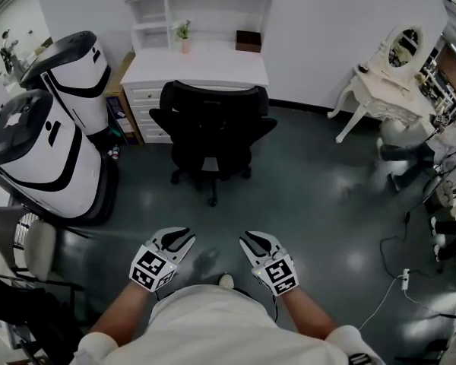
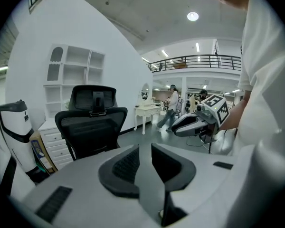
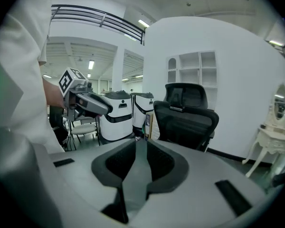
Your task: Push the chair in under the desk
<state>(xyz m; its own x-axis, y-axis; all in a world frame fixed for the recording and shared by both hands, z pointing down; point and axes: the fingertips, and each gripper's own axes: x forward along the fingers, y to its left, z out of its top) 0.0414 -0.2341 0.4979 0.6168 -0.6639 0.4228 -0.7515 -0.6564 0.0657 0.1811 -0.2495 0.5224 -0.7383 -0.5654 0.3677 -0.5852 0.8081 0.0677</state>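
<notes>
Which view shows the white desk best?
The head view: the desk top and drawers show behind the chair. The left gripper view catches only its drawers beside the chair; in the right gripper view the chair mostly hides it.

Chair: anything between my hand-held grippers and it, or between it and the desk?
Nothing visible. Bare floor separates the left hand-held gripper and right hand-held gripper from the chair, which stands at the desk.

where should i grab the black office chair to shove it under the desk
Probably the top edge of the backrest of the black office chair, coming from behind: its back faces the person, its front the white desk, and it stands on casters.
</notes>
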